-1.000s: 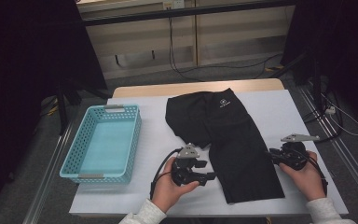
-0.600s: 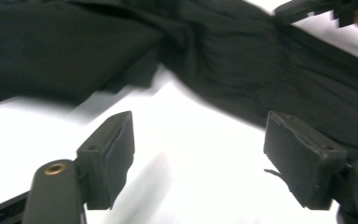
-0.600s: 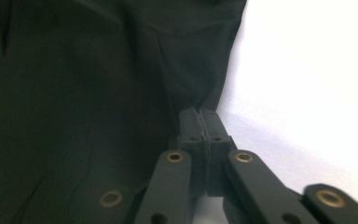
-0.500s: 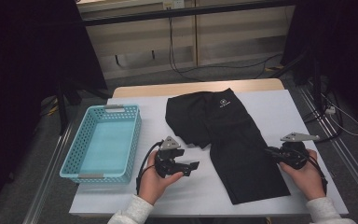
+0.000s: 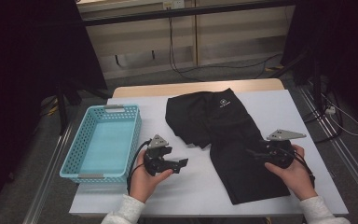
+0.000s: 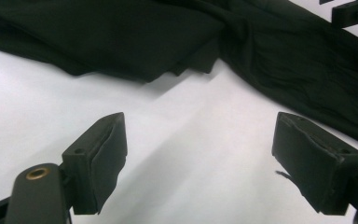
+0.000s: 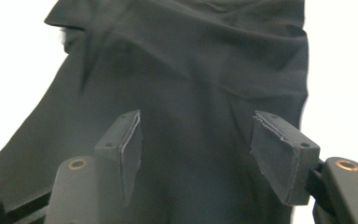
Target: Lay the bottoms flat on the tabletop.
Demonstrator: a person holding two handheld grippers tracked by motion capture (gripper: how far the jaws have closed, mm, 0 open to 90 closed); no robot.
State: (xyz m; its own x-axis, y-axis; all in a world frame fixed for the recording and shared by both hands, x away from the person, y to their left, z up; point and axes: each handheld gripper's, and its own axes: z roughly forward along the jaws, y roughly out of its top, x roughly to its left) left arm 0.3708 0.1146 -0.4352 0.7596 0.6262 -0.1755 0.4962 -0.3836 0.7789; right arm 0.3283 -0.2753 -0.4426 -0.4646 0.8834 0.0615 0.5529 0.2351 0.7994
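The black shorts (image 5: 228, 140) lie half folded on the white desk (image 5: 200, 186); both grippers have just opened their jaws, 0 cloth between them. Left gripper (image 5: 182, 163) is beside the shorts, right gripper (image 5: 251, 151) above them; a shallow pinch may undo the fold

white table (image 5: 200, 196), black shorts (image 5: 223, 135), blue basket (image 5: 103, 144)

Light grey sleeves; 2 black grippers, left gripper (image 5: 182, 163) and right gripper (image 5: 251, 152), grey 3-cornered plates
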